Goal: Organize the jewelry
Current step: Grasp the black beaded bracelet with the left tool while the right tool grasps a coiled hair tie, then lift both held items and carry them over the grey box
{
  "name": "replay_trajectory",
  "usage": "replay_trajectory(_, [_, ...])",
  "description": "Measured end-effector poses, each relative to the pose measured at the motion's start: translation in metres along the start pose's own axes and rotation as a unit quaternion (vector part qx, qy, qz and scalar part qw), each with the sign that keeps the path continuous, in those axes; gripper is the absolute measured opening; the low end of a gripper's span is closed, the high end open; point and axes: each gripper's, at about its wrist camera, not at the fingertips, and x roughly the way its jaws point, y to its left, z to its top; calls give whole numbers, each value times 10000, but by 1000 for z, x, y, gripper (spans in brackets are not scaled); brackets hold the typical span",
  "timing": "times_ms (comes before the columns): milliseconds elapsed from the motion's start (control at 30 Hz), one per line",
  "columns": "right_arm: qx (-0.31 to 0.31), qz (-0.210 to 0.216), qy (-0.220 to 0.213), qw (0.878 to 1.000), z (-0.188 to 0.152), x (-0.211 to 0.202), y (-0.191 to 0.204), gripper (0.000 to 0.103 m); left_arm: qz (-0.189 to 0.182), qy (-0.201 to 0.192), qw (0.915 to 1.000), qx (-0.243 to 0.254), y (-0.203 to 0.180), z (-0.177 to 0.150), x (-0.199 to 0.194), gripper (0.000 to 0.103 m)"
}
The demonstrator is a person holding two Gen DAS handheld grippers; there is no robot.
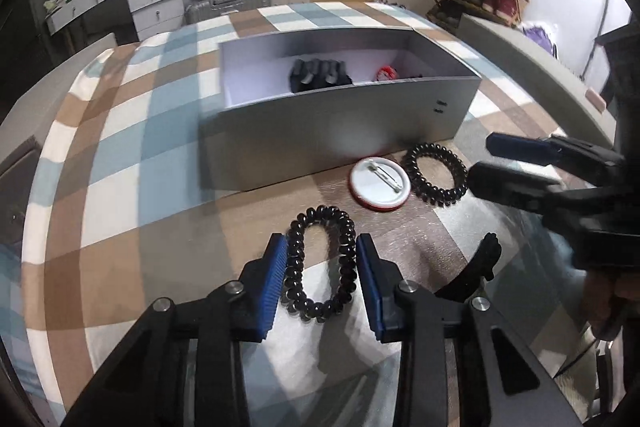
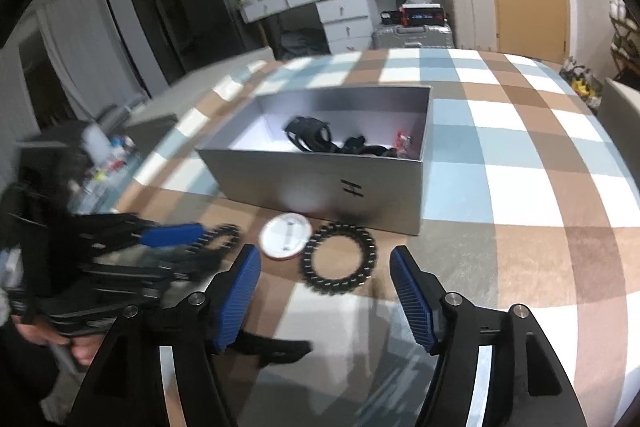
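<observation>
Left tongs (image 1: 321,277) squeeze a coiled hair tie (image 1: 322,263) on the bed (image 1: 120,147); right tongs (image 2: 325,301) gape empty; next, lift it into the grey box (image 1: 340,123).

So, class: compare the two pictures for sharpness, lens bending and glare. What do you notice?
Left wrist view: hair tie between the blue pads is crisp; straight edges of the grey box bow. Right wrist view: the other gripper at left is smeared. Both views: a soft bright glare spot on the box front.
</observation>
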Motion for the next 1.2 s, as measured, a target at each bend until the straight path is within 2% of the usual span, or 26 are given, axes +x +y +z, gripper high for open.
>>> replay_trajectory(300, [-319, -363, 402, 9980, 3, 26, 8, 67, -3, -262, 9992, -311, 20, -2, -18, 30])
replay_trajectory(800, [-601, -700, 565, 9941, 3, 34, 17, 66, 66, -407, 9977, -544, 33, -8, -29, 30])
replay_trajectory(900, [-767, -891, 590, 9913, 2, 36, 22, 59, 94, -429, 9975, -550, 33, -8, -32, 30])
replay_trajectory(933, [-794, -845, 586, 9915, 1, 36, 23, 54, 103, -439, 9975, -551, 33, -8, -33, 30])
replay_trajectory(1200, [-976, -791, 562, 9905, -1, 35, 30, 40, 182, -493, 9970, -575, 31, -9, -42, 30])
